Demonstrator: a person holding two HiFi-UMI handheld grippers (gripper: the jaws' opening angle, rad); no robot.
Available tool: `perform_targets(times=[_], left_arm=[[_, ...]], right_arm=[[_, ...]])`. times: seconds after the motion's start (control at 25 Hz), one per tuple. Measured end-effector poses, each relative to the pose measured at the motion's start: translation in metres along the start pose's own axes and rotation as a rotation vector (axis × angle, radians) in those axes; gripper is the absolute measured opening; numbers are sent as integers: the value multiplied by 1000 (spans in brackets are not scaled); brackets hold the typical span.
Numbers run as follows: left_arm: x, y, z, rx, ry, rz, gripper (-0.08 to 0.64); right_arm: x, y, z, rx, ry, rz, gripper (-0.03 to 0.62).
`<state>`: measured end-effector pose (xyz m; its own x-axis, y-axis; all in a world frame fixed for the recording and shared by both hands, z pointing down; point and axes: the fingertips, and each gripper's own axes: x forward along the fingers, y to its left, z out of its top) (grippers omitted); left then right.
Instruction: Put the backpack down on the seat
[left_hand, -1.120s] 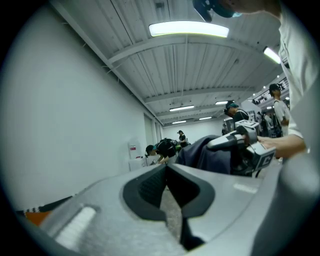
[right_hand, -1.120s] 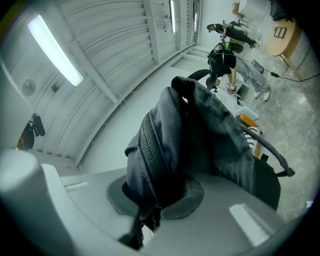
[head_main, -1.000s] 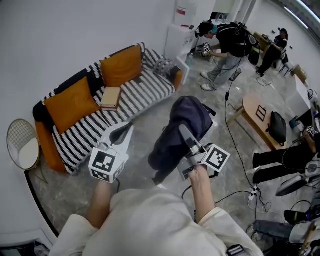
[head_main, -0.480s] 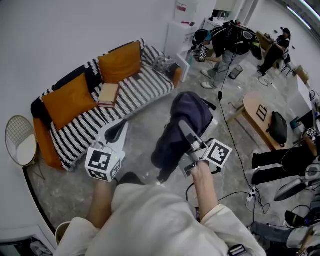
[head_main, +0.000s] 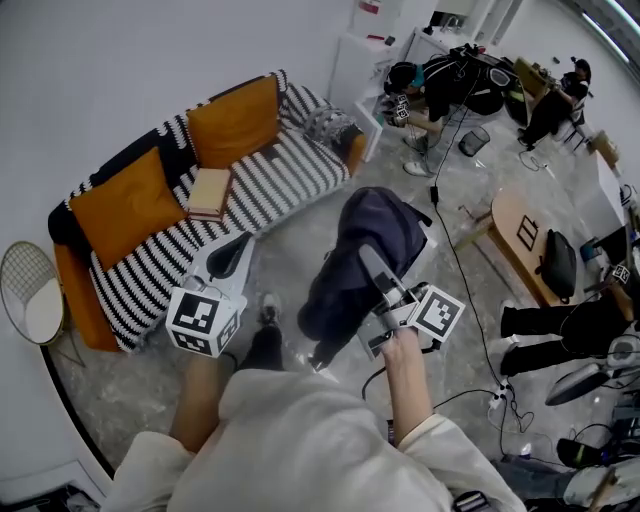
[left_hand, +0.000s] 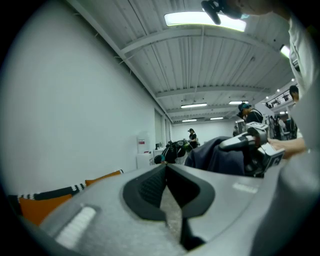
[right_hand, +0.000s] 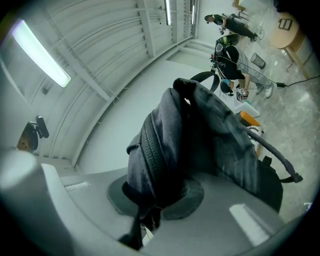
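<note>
The right tool (head_main: 368, 258) holds a dark backpack (head_main: 385, 225) near the striped sofa (head_main: 290, 175).

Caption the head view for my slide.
Right gripper holds a dark backpack, striped sofa ahead; left gripper shut, empty.

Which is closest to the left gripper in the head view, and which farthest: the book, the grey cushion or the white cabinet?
1. Book, on the striped sofa, just ahead of the left gripper.
2. Grey cushion, at the sofa's far end.
3. White cabinet, beyond the sofa, by the wall.
</note>
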<state>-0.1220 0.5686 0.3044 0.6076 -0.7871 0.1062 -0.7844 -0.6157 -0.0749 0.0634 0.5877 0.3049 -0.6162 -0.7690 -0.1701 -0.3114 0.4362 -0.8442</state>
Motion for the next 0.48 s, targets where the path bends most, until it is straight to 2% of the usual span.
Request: perform_targets(times=[0.28,0.48], left_arm=[[96,78,4,-22,16,-33,3],[151,129,16,-10,22,-54,3]], right_arm=[[94,-42,40,-27,36,9,31],[160,-61,72,-35,39,22,31]])
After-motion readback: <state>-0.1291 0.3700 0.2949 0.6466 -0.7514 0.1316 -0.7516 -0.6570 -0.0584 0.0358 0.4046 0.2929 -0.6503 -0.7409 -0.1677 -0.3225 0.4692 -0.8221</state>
